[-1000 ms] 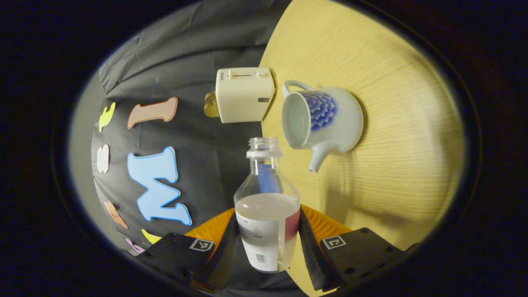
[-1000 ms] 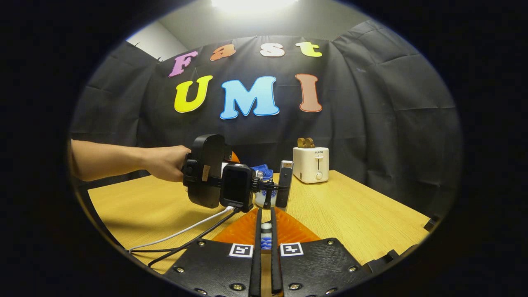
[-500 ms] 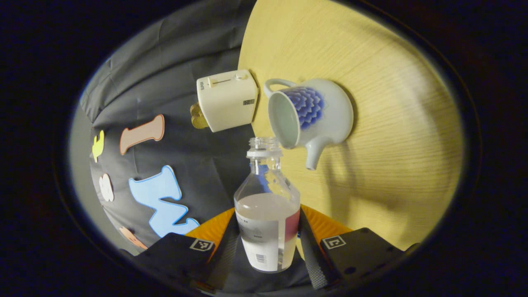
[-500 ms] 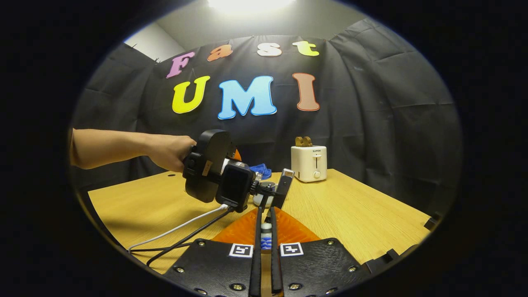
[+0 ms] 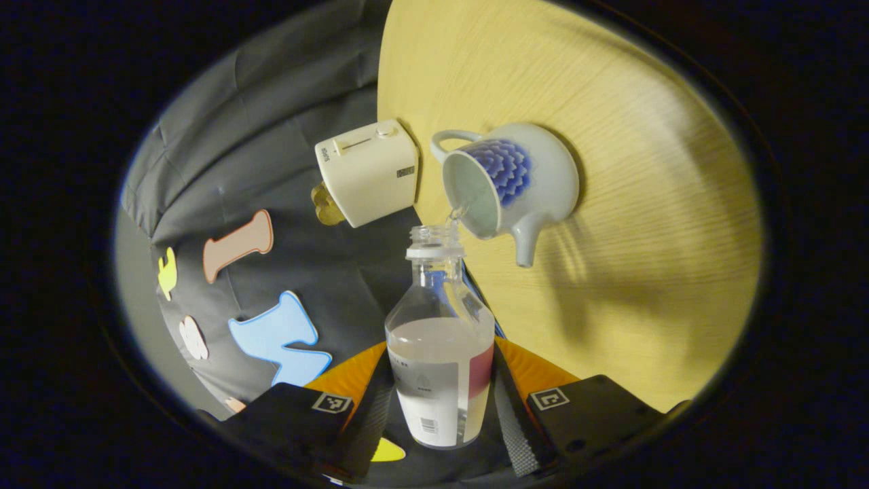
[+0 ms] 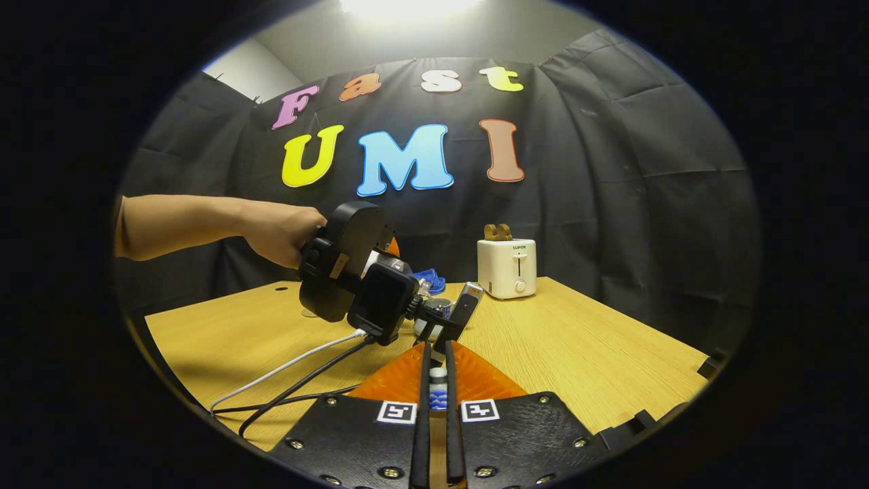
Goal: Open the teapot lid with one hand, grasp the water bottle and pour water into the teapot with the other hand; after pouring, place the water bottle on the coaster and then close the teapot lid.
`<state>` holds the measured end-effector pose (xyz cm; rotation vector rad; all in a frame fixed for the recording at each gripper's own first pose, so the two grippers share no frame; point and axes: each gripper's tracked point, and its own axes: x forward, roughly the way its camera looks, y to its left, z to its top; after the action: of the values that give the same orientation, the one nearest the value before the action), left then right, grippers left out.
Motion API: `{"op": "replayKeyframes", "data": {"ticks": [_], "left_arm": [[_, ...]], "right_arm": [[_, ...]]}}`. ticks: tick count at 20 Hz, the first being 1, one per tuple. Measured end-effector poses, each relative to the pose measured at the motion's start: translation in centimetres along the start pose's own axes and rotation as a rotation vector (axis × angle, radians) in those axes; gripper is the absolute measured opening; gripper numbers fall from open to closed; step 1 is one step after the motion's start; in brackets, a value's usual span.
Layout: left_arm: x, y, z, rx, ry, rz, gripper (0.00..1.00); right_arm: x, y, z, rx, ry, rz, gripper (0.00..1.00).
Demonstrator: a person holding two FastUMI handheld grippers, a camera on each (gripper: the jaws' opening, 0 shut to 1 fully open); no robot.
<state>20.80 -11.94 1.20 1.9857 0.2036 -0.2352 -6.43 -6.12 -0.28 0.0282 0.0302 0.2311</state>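
Note:
In the left gripper view my left gripper (image 5: 441,353) is shut on a clear water bottle (image 5: 440,367), uncapped and partly full. The bottle's mouth (image 5: 434,238) sits right at the rim of the white teapot (image 5: 516,183) with a blue pattern, which stands lidless on the wooden table (image 5: 645,224). A thin stream of water (image 5: 453,216) runs from the mouth into the pot's opening. In the right gripper view my right gripper (image 6: 436,348) is shut on the teapot lid (image 6: 438,394), held above the table. A hand (image 6: 278,234) holds the tilted left gripper farther off.
A cream toaster (image 5: 366,170) (image 6: 506,268) stands at the table's far edge by the black cloth wall. A blue object (image 6: 428,278) lies behind the left gripper. White and black cables (image 6: 292,380) trail over the near left of the table.
The left gripper has tipped the bottle further and brought its mouth to the teapot's rim; water now flows into the pot. The right gripper and lid have stayed still.

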Motion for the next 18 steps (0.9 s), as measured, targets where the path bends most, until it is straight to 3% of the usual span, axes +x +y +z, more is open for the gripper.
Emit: {"op": "replayKeyframes", "data": {"ticks": [18], "left_arm": [[-0.04, 0.75, -0.11, 0.183, 0.012, -0.022, 0.87]], "right_arm": [[0.24, 0.23, -0.10, -0.017, 0.010, 0.011, 0.10]]}}
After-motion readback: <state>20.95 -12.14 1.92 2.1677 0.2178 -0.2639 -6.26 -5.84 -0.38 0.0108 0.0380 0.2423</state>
